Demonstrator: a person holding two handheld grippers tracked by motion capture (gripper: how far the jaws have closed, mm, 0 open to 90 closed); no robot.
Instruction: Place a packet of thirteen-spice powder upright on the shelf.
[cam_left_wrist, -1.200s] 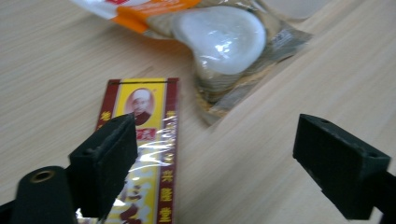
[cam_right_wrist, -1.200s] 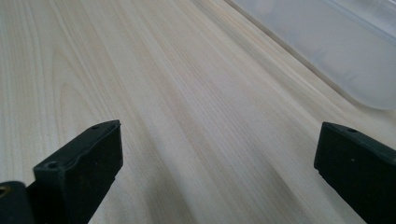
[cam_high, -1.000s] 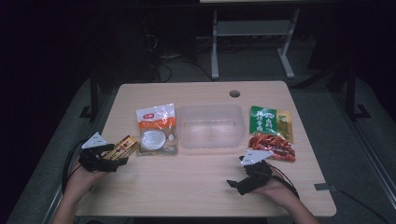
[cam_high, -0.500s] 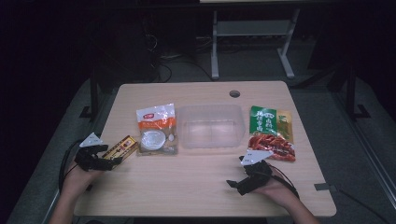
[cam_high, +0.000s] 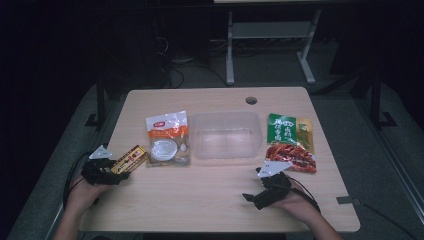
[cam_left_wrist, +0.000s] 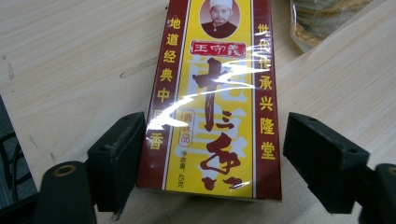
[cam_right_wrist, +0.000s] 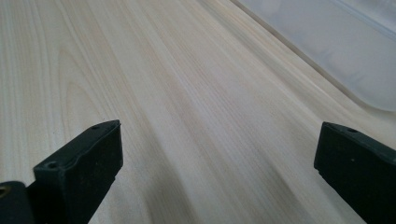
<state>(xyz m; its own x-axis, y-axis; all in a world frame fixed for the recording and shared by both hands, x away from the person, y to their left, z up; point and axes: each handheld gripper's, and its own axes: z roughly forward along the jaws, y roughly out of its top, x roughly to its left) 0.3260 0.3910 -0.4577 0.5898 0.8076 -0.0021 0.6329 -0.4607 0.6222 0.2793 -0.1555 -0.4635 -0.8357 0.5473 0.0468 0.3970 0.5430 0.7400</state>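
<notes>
Since the earlier frame the left gripper (cam_left_wrist: 212, 154) sank and its jaws were closing astride the red-yellow box (cam_left_wrist: 212, 98), printed 王守義, right pad clear; the right gripper (cam_right_wrist: 215, 172) gaped, empty.

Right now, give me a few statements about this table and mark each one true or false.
1. The red and yellow box lies between the jaws of the left hand-held gripper. True; the jaws have just been closing, with a gap on one side.
2. The clear plastic tray holds a snack bag. False; it is empty.
3. The right hand-held gripper grips the red packet. False; its jaws are open over bare table.
4. The white and orange pouch lies left of the tray. True.
5. The green packet lies right of the tray. True.
</notes>
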